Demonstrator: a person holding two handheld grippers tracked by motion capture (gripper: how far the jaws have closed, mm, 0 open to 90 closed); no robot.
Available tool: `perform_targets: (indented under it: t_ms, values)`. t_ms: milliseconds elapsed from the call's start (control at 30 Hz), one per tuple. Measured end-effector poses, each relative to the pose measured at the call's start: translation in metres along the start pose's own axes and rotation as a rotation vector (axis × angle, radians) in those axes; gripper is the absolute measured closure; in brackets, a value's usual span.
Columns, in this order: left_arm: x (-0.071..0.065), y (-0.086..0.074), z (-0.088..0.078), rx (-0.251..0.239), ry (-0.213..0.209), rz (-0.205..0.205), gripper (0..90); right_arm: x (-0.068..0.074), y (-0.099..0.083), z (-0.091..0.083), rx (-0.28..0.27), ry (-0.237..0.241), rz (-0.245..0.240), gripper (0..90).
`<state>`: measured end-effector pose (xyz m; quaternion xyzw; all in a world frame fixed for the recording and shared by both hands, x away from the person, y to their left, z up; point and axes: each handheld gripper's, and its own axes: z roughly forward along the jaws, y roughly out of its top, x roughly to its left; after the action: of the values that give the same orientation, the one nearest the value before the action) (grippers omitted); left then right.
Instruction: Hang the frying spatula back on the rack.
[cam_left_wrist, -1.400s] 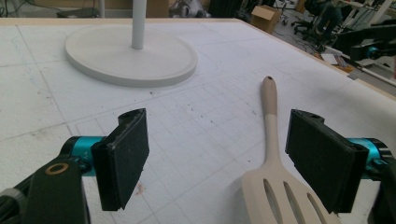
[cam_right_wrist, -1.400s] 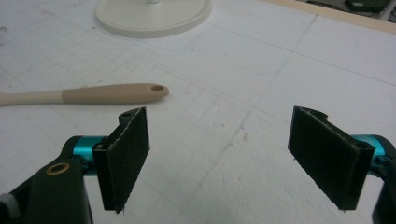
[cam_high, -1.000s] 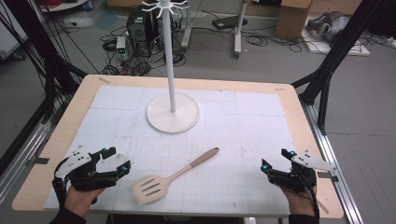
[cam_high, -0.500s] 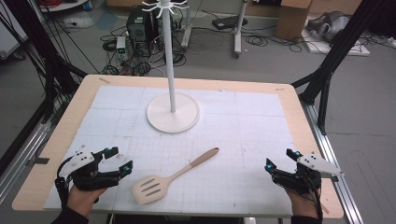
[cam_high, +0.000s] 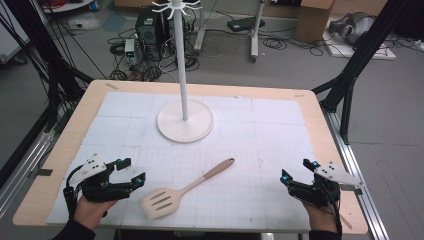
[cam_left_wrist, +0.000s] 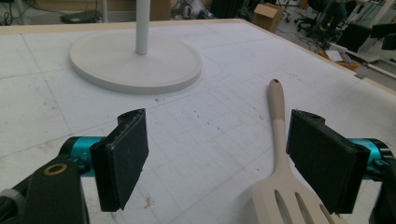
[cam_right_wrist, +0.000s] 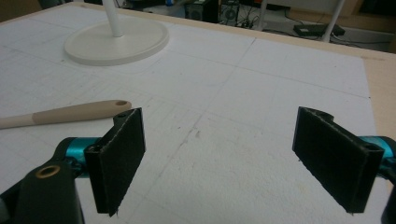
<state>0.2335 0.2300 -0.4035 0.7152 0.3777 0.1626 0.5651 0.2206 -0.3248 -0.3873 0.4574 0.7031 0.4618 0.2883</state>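
Pale wooden slotted spatula (cam_high: 184, 191) lies flat just right of the left gripper (cam_high: 131, 175), untouched; both left and right gripper (cam_high: 295, 171) gape wide.

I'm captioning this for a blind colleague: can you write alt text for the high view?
A pale wooden slotted spatula lies on a white gridded mat between two hand-held grippers, left gripper and right gripper, both with jaws open and empty. Behind stands a white round-based pole stand.

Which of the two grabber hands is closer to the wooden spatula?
The left gripper: the spatula lies just beside its jaws, while the right gripper sits far across.
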Motion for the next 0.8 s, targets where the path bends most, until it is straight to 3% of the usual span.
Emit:
perform_targets:
  t_ms: [200,233,400,433,467,500,533,633,800]
  values:
    - [-0.007,0.011,0.014,0.067,-0.064,0.017,24.5,0.001,0.001,0.001,-0.004,0.002,-0.004,15.9]
    - [-0.012,0.015,0.021,0.1,-0.079,0.033,24.9,0.0,0.001,0.0,-0.004,0.001,-0.002,15.9]
    - [-0.027,0.026,0.04,0.154,-0.102,0.067,25.7,0.0,0.0,-0.001,-0.01,0.002,0.01,15.9]
    - [-0.033,0.032,0.05,0.204,-0.128,0.081,27.2,-0.001,0.001,-0.001,-0.011,0.004,0.007,15.9]
    - [-0.033,0.032,0.05,0.204,-0.128,0.081,27.5,-0.001,0.001,-0.001,-0.011,0.004,0.007,15.9]
    - [-0.039,0.036,0.061,0.254,-0.143,0.092,28.1,-0.001,0.001,-0.001,-0.014,0.007,0.008,15.9]
    - [-0.039,0.036,0.061,0.254,-0.143,0.092,28.6,-0.001,0.001,-0.001,-0.014,0.007,0.008,15.9]
    - [-0.05,0.039,0.083,0.351,-0.157,0.136,29.4,-0.001,0.001,-0.002,-0.015,0.006,0.012,15.9]
    - [-0.057,0.036,0.102,0.415,-0.169,0.155,32.7,-0.001,0.001,-0.002,-0.015,0.008,0.013,15.9]
